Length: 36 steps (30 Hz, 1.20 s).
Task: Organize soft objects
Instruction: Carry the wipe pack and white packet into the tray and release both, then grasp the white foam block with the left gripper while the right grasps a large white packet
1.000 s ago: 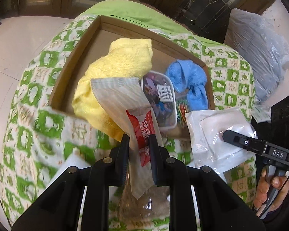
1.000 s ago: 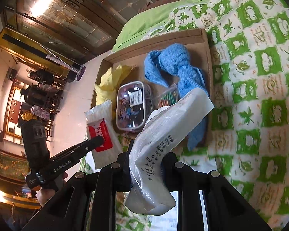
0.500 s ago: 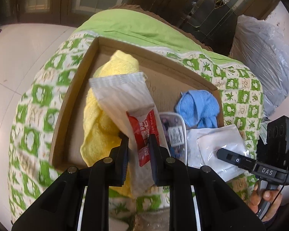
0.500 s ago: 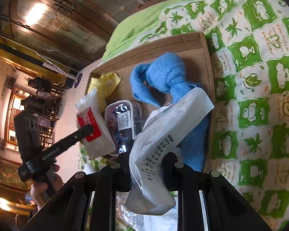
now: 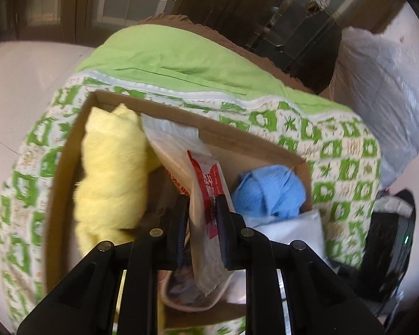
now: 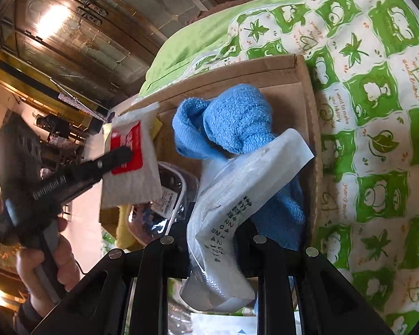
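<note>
My left gripper (image 5: 201,209) is shut on a white wet-wipe packet with a red label (image 5: 206,192) and holds it over the cardboard box (image 5: 69,150). The same packet shows in the right wrist view (image 6: 131,164) with the left gripper (image 6: 123,153) on it. My right gripper (image 6: 212,223) is shut on a clear plastic pouch with printed numbers (image 6: 237,195), held above the blue towel (image 6: 234,120). In the box lie a yellow towel (image 5: 111,173), the blue towel (image 5: 268,192) and a clear lidded container (image 6: 159,203).
The box rests on a green-and-white patterned bedcover (image 6: 377,111) with a plain green strip (image 5: 167,61) behind it. A large grey plastic bag (image 5: 382,89) sits at the far right. Dark wooden cabinets (image 6: 69,28) stand behind.
Both grippers have moved forward over the box with their packets. The left packet now hangs between the yellow and blue towels; the right pouch now sits over the blue towel.
</note>
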Each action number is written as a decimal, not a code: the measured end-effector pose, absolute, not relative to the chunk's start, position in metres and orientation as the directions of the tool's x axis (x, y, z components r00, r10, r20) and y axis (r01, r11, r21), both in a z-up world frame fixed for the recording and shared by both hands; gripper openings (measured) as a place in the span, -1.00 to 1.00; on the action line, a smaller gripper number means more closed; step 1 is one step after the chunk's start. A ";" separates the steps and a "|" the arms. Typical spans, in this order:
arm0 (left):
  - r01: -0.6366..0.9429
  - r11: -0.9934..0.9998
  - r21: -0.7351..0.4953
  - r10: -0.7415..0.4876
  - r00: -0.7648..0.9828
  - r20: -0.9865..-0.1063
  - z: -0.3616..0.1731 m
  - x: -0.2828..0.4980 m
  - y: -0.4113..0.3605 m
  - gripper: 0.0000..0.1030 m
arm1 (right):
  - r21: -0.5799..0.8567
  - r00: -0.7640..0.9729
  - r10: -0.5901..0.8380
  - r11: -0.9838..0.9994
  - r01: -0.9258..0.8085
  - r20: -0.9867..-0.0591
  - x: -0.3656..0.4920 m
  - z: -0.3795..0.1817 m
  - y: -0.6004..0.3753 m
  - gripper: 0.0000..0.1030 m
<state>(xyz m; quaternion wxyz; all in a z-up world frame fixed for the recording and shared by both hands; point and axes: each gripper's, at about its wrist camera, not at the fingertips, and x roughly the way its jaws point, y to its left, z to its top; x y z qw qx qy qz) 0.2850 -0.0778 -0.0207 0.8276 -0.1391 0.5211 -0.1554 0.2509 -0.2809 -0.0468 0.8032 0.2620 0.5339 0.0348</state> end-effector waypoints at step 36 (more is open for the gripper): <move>0.222 0.966 -0.136 -0.233 0.505 -0.831 0.001 0.134 -0.058 -0.20 | 0.291 0.560 0.114 0.927 0.238 -0.821 0.156 0.003 -0.279 0.95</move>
